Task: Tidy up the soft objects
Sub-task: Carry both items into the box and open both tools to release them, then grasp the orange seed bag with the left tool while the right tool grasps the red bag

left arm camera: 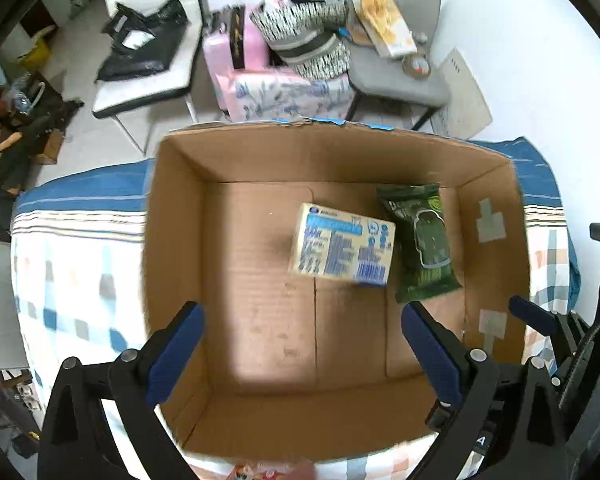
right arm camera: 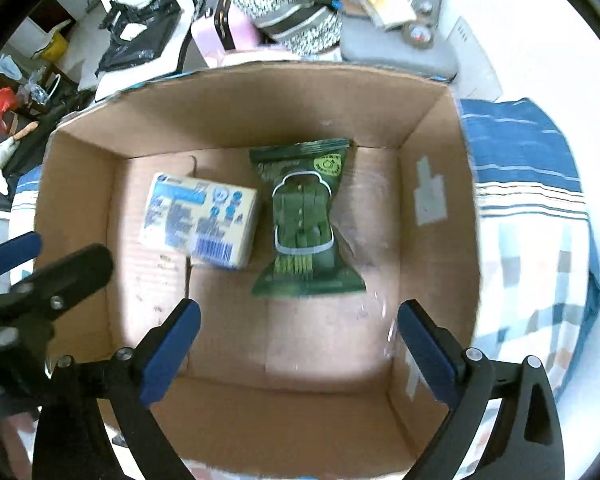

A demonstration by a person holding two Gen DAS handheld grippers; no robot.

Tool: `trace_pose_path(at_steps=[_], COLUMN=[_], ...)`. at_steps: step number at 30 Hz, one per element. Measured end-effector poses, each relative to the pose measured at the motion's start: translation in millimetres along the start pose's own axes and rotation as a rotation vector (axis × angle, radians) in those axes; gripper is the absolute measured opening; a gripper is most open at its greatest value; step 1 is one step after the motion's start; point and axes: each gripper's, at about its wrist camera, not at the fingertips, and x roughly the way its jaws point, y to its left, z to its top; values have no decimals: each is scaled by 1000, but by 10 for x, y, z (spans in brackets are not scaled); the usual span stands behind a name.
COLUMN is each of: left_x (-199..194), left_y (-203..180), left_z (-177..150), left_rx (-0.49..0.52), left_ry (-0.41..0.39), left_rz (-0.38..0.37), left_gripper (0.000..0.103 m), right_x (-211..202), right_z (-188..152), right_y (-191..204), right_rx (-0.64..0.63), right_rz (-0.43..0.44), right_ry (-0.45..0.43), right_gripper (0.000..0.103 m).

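Observation:
An open cardboard box [left arm camera: 180, 240] [right arm camera: 76, 184] stands on a bed. On its floor lie a pale yellow pack with blue print [left arm camera: 342, 246] [right arm camera: 200, 222] and, touching its right side, a dark green soft packet [left arm camera: 422, 242] [right arm camera: 306, 220]. My left gripper [left arm camera: 304, 312] is open and empty above the box's near half. My right gripper [right arm camera: 298, 308] is open and empty above the box, just near of the green packet. The right gripper [left arm camera: 540, 320] shows at the right edge of the left wrist view, and the left gripper [right arm camera: 28, 256] at the left edge of the right wrist view.
The bed has a blue, white and checked cover [left arm camera: 76, 248] [right arm camera: 528, 184]. Beyond it stand a white chair with a black bag [left arm camera: 144, 40], a pink suitcase with striped bags [left arm camera: 260, 52] and a grey chair with boxes [left arm camera: 396, 32]. Clutter lies on the floor at left [left arm camera: 16, 120].

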Motion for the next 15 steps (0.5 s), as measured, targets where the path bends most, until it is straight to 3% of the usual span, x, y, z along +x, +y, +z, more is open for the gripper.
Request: trace_pose_path(at_steps=[7, 15], left_x=[-432, -965], left_y=[15, -19], left_z=[-407, -825], left_rx=[43, 35], left_ry=[-165, -272], left_rz=[74, 60], left_gripper=[100, 100], right_x=[-492, -1066], right_z=[-543, -954], right_y=[122, 147], right_rx=[17, 22], right_rz=[-30, -44], right_ry=[-119, -245], right_gripper=[100, 100])
